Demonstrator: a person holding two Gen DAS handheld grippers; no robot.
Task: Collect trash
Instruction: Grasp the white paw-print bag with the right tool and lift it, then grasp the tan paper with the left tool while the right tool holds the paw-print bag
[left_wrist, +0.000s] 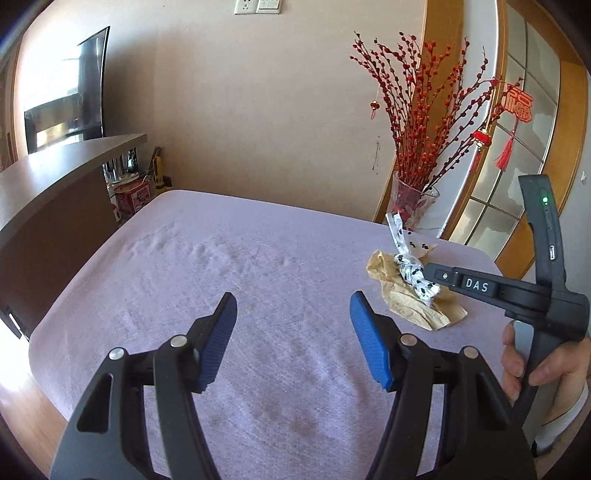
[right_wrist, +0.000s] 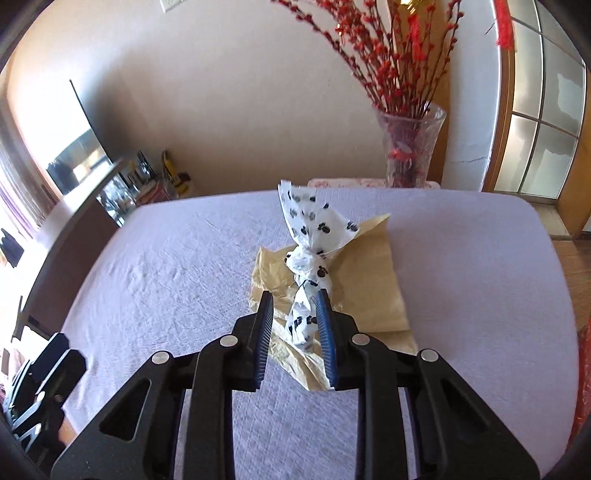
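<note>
Lavender-clothed table, set against a beige wall, with a dark sideboard off to one side

Item 1: twisted white wrapper, black-spotted, knotted at the middle, upper end fanned open. Lies across item 2, near the far right part of the table as the left wrist view shows it

Item 2: tan paper sheet, creased, flat on the cloth under the wrapper; one corner runs forward beneath the right tool's fingers

Item 3: right gripper, jaws narrowed around the wrapper's lower tail. Right blue pad looks to be touching it; a slim gap shows at the left pad. Whether the pinch is firm cannot be told

Item 4: left gripper, jaws spread wide, holding nothing, over bare cloth, well apart from both papers

Item 5: glass vase of red berry branches, standing just beyond the table's far edge, behind the wrapper

Risks, as judged:
- hold sits low on a limp tail; the twist may slide out on lifting
- tan sheet may snag, drag along, then drop
- a high or forward swing could brush the branches and tip the vase
- fingertips pressing down may catch the cloth and bunch it
</note>
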